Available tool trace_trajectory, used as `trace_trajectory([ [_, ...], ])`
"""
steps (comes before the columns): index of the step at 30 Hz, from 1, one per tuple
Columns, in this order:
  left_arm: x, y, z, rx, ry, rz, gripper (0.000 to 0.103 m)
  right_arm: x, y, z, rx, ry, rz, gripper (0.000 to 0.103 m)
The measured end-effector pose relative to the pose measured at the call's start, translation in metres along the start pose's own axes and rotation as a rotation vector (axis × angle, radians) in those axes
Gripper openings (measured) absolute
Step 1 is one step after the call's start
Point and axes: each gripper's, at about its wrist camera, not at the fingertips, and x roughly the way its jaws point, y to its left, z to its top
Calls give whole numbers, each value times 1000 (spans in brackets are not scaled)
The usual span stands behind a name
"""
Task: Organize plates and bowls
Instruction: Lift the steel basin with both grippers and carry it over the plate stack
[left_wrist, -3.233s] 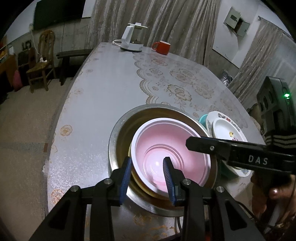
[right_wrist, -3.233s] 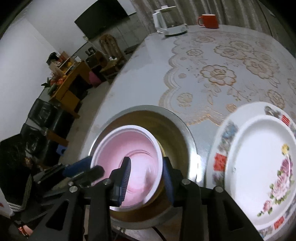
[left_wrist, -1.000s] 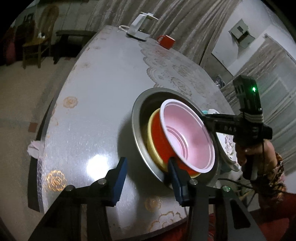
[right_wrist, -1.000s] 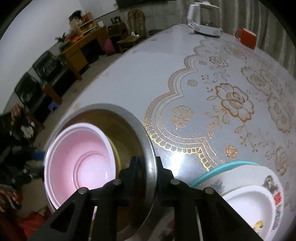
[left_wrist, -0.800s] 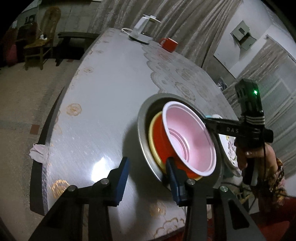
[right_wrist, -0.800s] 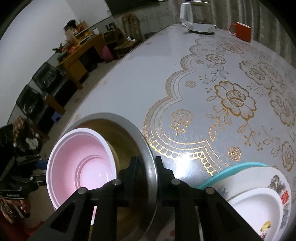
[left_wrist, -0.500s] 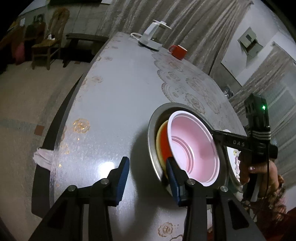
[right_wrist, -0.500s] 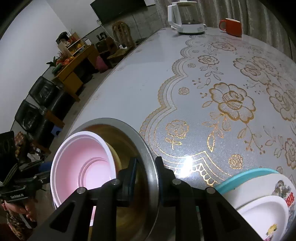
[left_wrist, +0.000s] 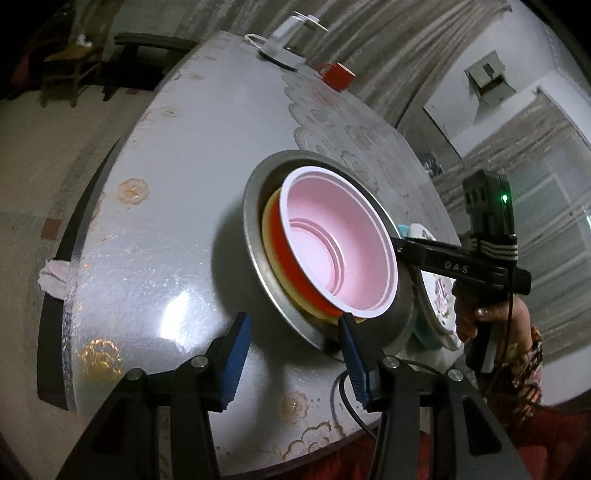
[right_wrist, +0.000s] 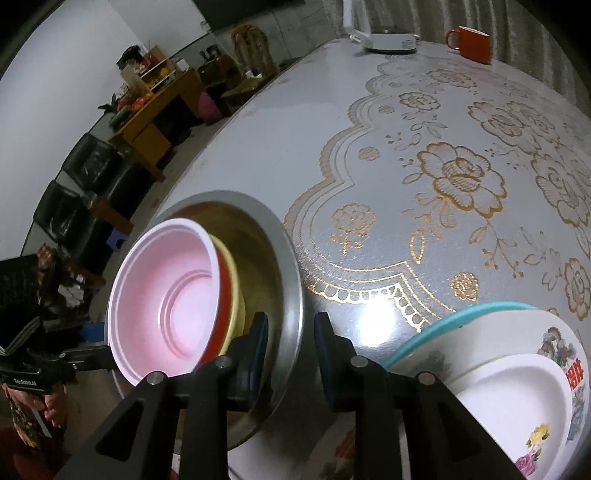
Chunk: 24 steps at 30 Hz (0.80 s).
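A metal basin (left_wrist: 258, 266) stands on the table with a yellow bowl (left_wrist: 271, 254), a red bowl (left_wrist: 291, 266) and a pink bowl (left_wrist: 332, 243) nested in it. My left gripper (left_wrist: 291, 362) is at the basin's near rim, jaws opening, one pad at the rim, the other over bare table. My right gripper (right_wrist: 290, 343) straddles the basin (right_wrist: 291, 295) rim, jaws opening, pads just off the metal. From the left wrist view the right gripper (left_wrist: 397, 245) reaches in at the far rim. A floral plate (right_wrist: 517, 387) lies on a teal plate (right_wrist: 443, 317) beside the basin.
A red mug (right_wrist: 471, 44) and a white kettle (right_wrist: 388, 37) stand at the far end of the table. A cloth (left_wrist: 53, 273) hangs at the table's left edge. A cable (left_wrist: 347, 398) trails under my left gripper. A person's hand (left_wrist: 476, 317) holds the right gripper.
The right jaws, pinched on the basin rim a second ago, have parted from it. The left jaws have widened slightly. Three seconds ago both grippers were at the pink bowl.
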Motion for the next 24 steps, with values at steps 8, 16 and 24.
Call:
trace_trajectory([
  [8,6,-14,-1,147,-13,9,44,11,18,-4,-83,-5,-62,19],
  [16,2,-24,-7,246,-35,44,44,6,13,-12,-31,-40,-8,11],
  [24,-5,-25,-12,255,-72,39,44,-1,14,-19,14,-82,-1,11],
])
